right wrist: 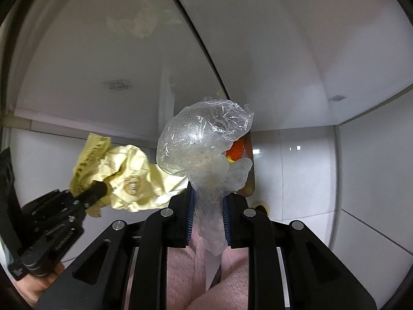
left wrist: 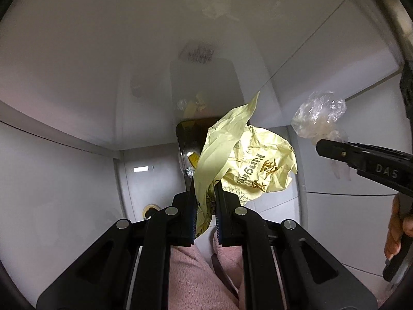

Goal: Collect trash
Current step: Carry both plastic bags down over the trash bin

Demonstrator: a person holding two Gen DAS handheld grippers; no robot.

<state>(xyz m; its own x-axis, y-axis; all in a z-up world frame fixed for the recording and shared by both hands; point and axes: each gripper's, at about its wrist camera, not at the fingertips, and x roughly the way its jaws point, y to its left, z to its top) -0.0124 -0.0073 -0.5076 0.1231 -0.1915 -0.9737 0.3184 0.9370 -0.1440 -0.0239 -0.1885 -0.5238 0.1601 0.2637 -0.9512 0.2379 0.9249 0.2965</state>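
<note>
My left gripper [left wrist: 205, 188] is shut on a crumpled yellow paper wrapper [left wrist: 247, 160] with printed lettering, held up in the air. It also shows at the left of the right wrist view [right wrist: 124, 178]. My right gripper [right wrist: 207, 193] is shut on a crumpled clear plastic bag [right wrist: 204, 144]; the bag also shows at the right of the left wrist view [left wrist: 320, 113]. Beyond both pieces stands a dark trash bin [left wrist: 188, 149] with yellow and orange scraps inside [right wrist: 238, 149], mostly hidden by the trash I hold.
White glossy cabinet panels [left wrist: 77, 90] and white tiled floor [right wrist: 296, 170] surround the bin. A round yellowish object [left wrist: 149, 210] lies on the floor near the bin. Pink fuzzy fabric [left wrist: 196, 279] is under both grippers.
</note>
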